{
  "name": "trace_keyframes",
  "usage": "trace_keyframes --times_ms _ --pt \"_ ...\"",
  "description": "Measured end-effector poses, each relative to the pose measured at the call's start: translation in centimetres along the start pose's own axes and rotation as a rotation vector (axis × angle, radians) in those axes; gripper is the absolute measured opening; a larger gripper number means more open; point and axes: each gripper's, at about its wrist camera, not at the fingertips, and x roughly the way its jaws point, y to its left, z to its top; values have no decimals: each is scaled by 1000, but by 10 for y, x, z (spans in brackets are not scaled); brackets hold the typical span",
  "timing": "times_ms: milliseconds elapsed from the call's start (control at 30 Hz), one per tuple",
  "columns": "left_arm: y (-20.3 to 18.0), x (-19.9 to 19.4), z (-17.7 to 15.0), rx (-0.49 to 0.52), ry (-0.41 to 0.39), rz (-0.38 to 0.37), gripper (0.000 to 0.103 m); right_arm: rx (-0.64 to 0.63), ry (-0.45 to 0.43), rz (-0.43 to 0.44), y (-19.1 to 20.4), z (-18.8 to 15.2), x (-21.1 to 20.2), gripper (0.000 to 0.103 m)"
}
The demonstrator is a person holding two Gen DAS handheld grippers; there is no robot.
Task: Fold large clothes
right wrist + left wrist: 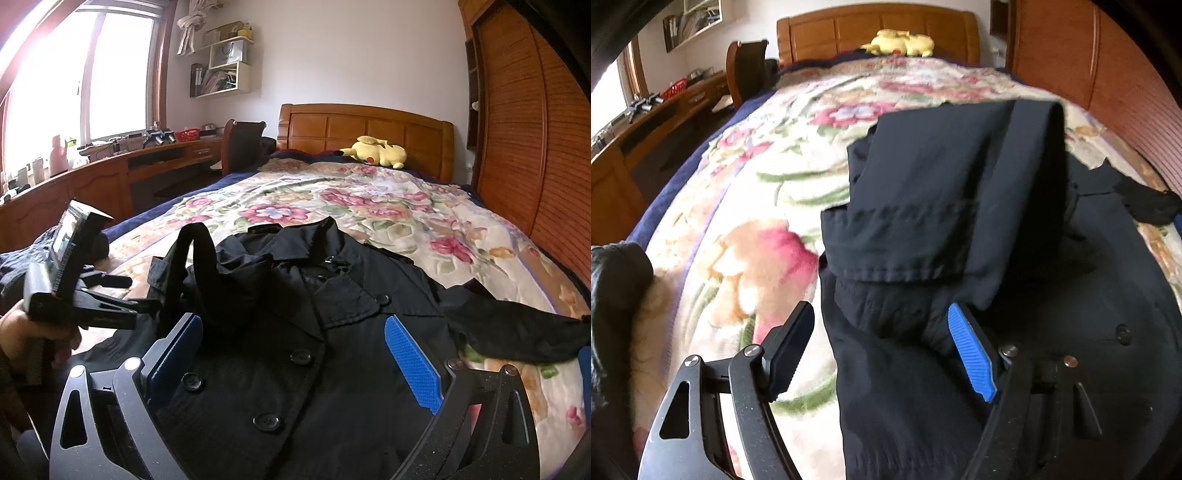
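- The left hand-held gripper (882, 350) points steeply down at the bed, its jaws spread wide. The coat's near edge lies between them, but neither pad presses on it.
- Its blue-padded finger (971, 354) rests against the dark cloth, just under the hem of the folded-over sleeve (942, 206); the black finger (790, 350) hangs over the blanket, apart from the coat.
- In the right wrist view a hand (33, 332) holds this left tool at the left edge of the coat, with the sleeve arched up just beside it.
- The right hand-held gripper (295, 362) points at a shallow downward angle over the front of the coat, jaws wide open, nothing gripped. Both blue pads (413, 365) sit above the cloth on either side of the row of buttons (301, 357).
- The black coat (332, 314) lies front-up on the bed, collar toward the headboard, one sleeve turned in over the body, the other sleeve (517, 328) stretched out to the right on the blanket.
- The bed is covered by a floral blanket (369, 206) in pink, green and cream.
- A yellow plush toy (376, 151) lies by the wooden headboard (369, 125).
- A wooden wardrobe (517, 129) with slatted doors stands on the right.
- On the left a long wooden surface (110, 166) runs under a bright window (74, 74), with a chair (243, 144) near the bed and wall shelves (221, 66) above.
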Motion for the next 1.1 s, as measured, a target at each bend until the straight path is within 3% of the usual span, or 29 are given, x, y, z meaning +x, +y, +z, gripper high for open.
trace_keyframes --times_ms 333,433,567,667,767,1100 --pt "-9 18 5 45 48 12 74 2 6 1 1 -1 0 99" --pt "-11 23 5 54 68 4 57 3 6 1 1 -1 0 99" --pt "-14 25 0 64 93 -14 24 3 7 1 1 -1 0 99" --pt "-17 24 -2 77 102 4 9 2 8 0 1 -1 0 99" --pt "-22 16 -2 95 83 15 4 4 10 0 0 -1 1 99" --pt "-44 -53 4 115 -107 34 2 10 8 -2 -2 0 0 99"
